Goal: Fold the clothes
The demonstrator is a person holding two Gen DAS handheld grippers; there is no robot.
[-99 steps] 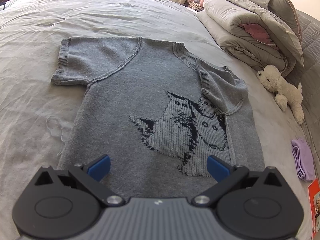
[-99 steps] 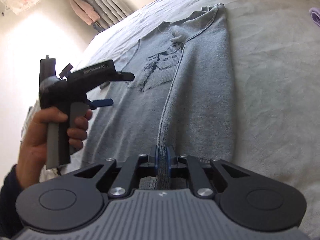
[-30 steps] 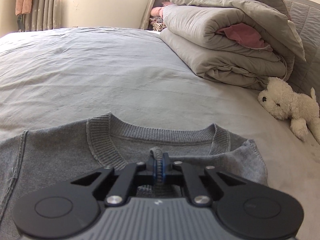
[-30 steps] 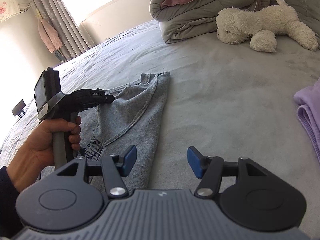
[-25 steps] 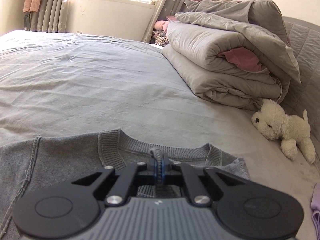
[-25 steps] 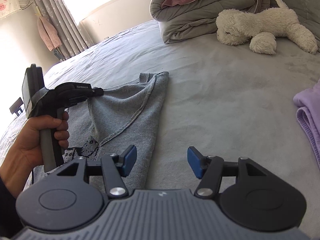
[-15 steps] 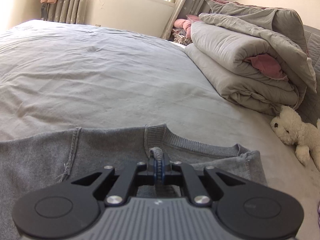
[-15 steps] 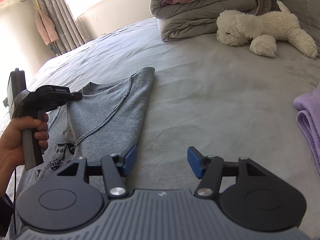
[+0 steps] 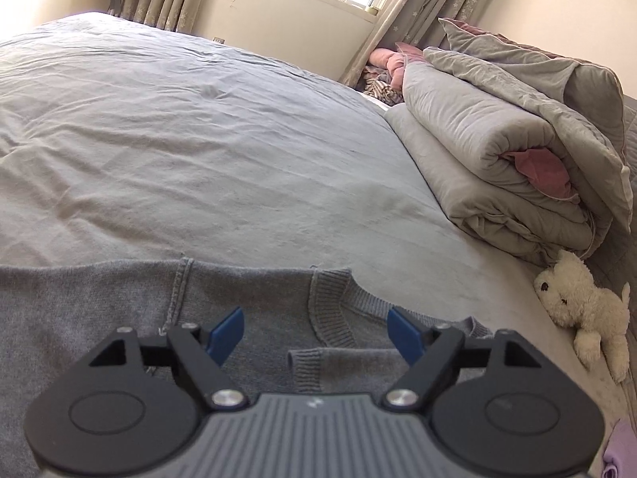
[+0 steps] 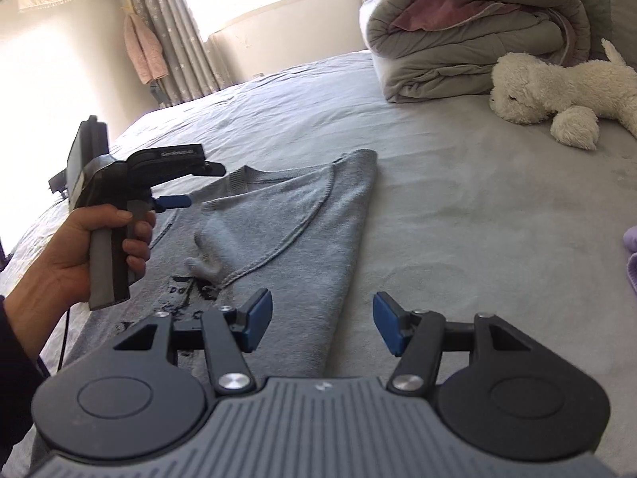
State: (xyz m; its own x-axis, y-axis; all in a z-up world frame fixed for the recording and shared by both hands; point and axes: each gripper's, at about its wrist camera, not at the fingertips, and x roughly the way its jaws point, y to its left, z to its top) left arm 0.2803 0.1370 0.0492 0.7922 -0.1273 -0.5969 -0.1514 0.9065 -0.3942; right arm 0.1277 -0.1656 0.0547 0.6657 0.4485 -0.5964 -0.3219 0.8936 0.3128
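Lying across the bed (image 10: pixel 458 207), the grey sweater (image 10: pixel 302 239) has its right side and sleeve already folded inward, from about six o'clock up to the collar at eleven in the right wrist view. The left gripper (image 9: pixel 314 332) has just been opening, its jaws now wide with nothing between them; the right gripper (image 10: pixel 322 322) hovers, jaws moderately open and empty. I judge the left side and the crosswise fold remain.

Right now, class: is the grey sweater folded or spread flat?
Partly folded. In the right wrist view the grey sweater has its right side turned in over the body, a straight fold edge on the right, and a sleeve cuff lying on top.
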